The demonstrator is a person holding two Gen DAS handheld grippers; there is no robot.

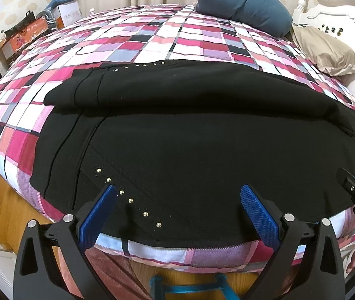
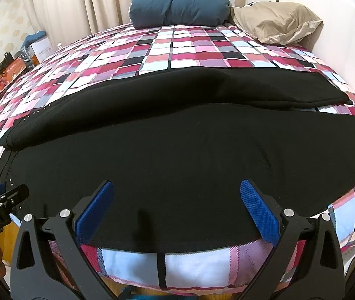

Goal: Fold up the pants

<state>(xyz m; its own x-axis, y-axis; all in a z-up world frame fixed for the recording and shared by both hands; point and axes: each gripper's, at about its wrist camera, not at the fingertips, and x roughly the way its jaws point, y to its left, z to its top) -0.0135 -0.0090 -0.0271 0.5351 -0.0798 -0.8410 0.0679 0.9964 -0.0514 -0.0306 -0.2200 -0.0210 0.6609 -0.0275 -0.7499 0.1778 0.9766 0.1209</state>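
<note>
Left wrist view shows us the black pants (image 1: 189,150) spread across the plaid bedspread (image 1: 152,37), studded waist end to our left, with our left gripper (image 1: 177,200) hovering at the near hem, its blue pads spread wide and holding nothing. From the right wrist camera we see our right gripper (image 2: 177,197) likewise gaping apart over the near edge, a blue pillow (image 2: 179,3) and a tan pillow (image 2: 277,22) lying well beyond.

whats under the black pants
The black pants lie spread on the plaid bedspread, which shows all around them and along the near edge. One leg lies beside the other, maybe slightly overlapping. Whatever is directly beneath the fabric is covered.
</note>
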